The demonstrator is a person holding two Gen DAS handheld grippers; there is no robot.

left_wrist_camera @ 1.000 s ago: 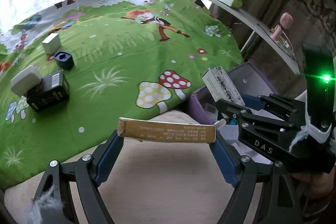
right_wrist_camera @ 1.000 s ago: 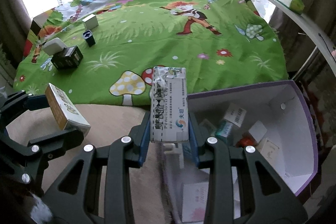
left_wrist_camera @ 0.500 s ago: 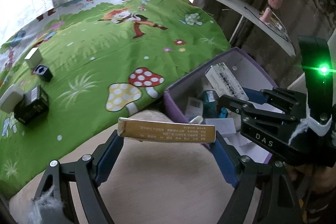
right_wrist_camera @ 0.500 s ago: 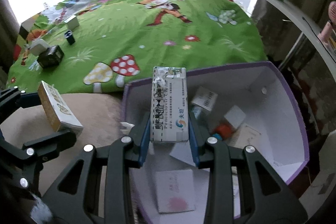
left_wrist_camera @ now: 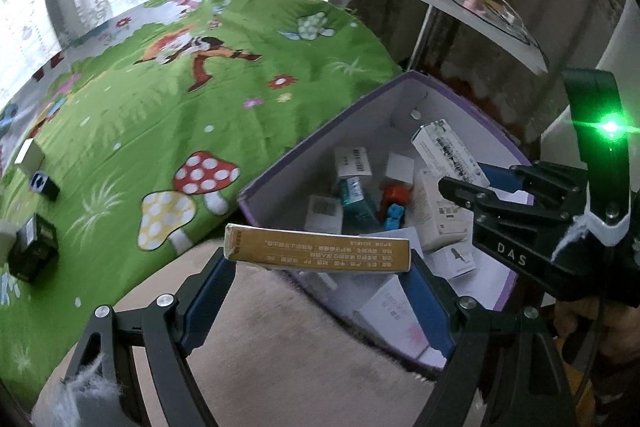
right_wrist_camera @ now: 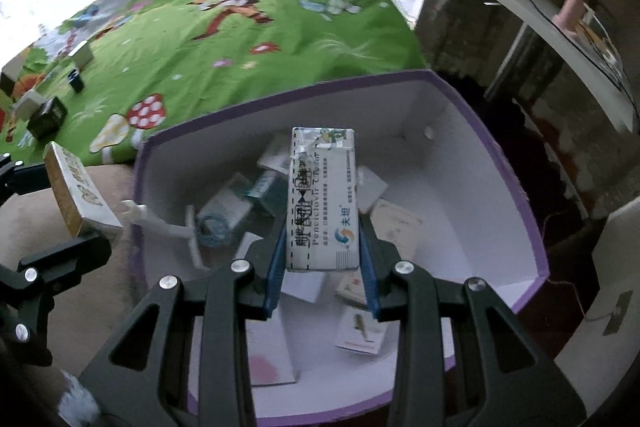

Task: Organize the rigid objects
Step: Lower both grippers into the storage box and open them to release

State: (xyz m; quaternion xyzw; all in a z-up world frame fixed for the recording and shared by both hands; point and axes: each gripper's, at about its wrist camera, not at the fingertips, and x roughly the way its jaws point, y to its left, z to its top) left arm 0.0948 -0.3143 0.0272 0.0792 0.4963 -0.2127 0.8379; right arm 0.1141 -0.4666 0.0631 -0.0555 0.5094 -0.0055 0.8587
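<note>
Both claws carrying cartons to the purple box.
Right claw (right_wrist_camera: 322, 227) clenches a white cream carton (right_wrist_camera: 322, 199) above the purple box (right_wrist_camera: 500, 163); left claw (left_wrist_camera: 318, 267) grips a gold carton (left_wrist_camera: 318, 253) at its nine o'clock rim, seemingly just outside. Next: lower, release.

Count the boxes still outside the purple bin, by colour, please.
Gold box: 1
White cream box: 1
Plain white boxes: 2
Black box: 1
Small dark box: 1
Total: 6

"Penciclovir Cream" on the white carton (right_wrist_camera: 322, 201); "DAS" on the right gripper (left_wrist_camera: 512, 254).
</note>
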